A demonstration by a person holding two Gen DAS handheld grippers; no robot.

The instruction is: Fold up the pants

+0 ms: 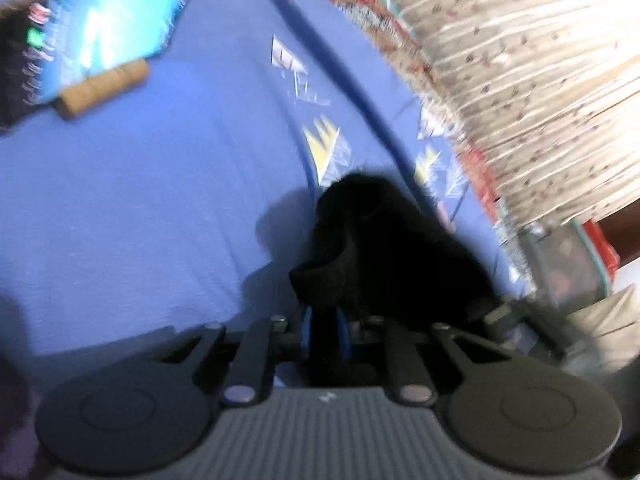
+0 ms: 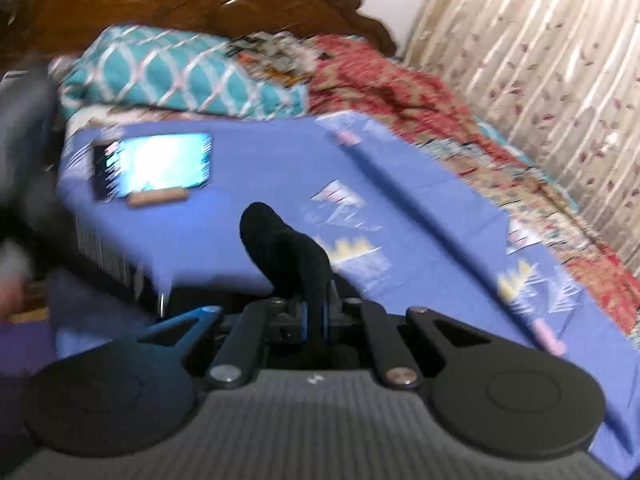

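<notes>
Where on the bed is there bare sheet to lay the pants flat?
The plain blue sheet is bare between the lit phone on its wooden stand and the dark stripe. The far side is crowded: teal pillow and red blanket. Both grippers, left and right, grip black pants.

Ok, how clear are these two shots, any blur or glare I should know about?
Left wrist view: motion-smeared, the phone screen blown out, the black pants a featureless dark mass in the left hand-held gripper. Right wrist view: also smeared, worst at the left edge; phone glaring, curtain streaked.
</notes>
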